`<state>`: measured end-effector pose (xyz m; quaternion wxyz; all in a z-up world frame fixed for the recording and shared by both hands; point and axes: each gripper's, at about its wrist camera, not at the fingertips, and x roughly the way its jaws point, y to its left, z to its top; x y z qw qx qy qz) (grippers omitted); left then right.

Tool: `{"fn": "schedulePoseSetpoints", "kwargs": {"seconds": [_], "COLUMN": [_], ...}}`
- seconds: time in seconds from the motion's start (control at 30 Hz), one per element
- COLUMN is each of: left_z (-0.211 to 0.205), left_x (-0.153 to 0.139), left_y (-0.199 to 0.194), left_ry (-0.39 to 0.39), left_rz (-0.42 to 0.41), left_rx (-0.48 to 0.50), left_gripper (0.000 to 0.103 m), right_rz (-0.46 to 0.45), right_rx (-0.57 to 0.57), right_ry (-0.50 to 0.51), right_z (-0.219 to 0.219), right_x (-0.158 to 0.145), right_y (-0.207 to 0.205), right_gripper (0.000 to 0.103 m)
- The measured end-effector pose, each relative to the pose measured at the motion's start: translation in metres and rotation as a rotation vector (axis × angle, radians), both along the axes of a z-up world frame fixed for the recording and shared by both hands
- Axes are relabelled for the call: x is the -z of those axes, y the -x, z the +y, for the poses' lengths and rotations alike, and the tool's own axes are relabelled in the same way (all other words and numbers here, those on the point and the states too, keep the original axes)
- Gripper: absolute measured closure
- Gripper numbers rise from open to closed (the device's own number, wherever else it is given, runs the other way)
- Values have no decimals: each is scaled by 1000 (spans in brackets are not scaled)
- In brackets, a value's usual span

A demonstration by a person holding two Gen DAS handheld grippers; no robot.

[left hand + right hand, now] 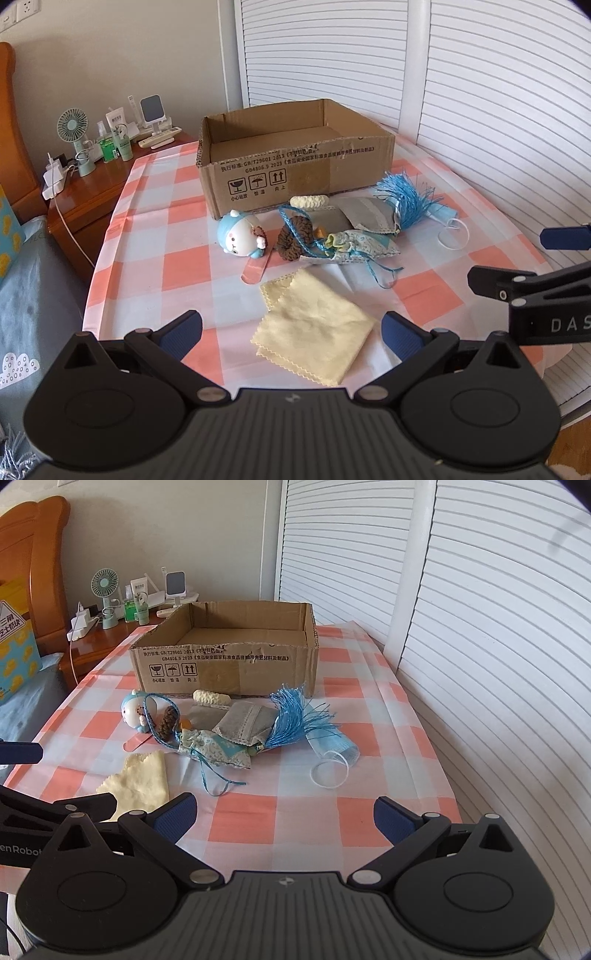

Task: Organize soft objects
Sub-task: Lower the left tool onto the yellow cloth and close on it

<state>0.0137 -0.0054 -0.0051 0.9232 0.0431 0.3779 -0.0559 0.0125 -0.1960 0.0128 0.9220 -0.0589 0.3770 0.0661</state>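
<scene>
**What the checked table carries in front of me**

Before me stands a table [147,206] under a pink-and-white checked cloth. Toward its far edge sits an open cardboard box [295,173]. Just in front of the box lies a cluster: a blue-and-white plush toy [240,234], a brown knitted piece [291,236], a cream knitted roll [308,201], grey pouches [365,216], a patterned drawstring pouch [358,245], a blue tassel [406,199] and a blue face mask [334,744]. Nearer my edge lies a folded yellow cloth [314,332].

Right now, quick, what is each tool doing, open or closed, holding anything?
Left tool: open, holding nothing.
Right tool: open, holding nothing.
</scene>
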Motion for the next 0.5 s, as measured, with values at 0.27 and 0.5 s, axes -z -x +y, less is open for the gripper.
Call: {"fn": "schedulePoseSetpoints", "kwargs": {"seconds": [0.27,0.5], "left_z": [0,-1], "left_x": [17,38], "left_y": [-11,-26], "left_ry": [22,43], "left_rz": [35,95], "left_rx": [45,100], "left_gripper": [1,1], "right_rz": [28,39], "right_rx": [-36,-51], "right_ry": [-6,-9], "right_z": [-7,-14], "right_x": [19,35], "right_y": [-14,-24], "right_gripper": [0,0]}}
